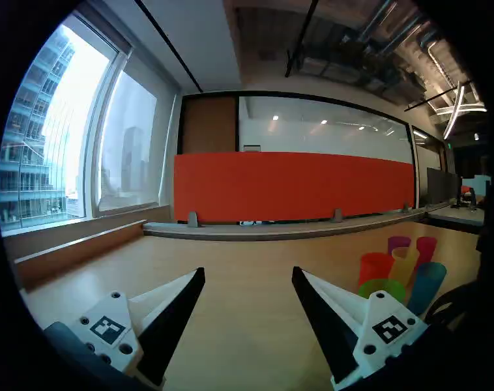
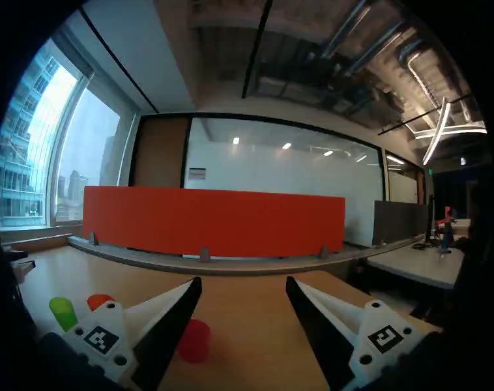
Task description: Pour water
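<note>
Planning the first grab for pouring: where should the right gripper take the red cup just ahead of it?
Grip the red cup across its round side wall, about mid-height, coming in level from the near side. It stands alone on the table, apart from the green cup. The open right gripper probably needs a small shift left first.

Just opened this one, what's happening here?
A person holds a two-finger tool in each hand over a wooden table. The left tool is open and empty, a cluster of coloured cups ahead on its right. The right tool is open too, with a red cup just ahead near one finger and a green cup farther off. Nothing is gripped and no pouring has begun.
</note>
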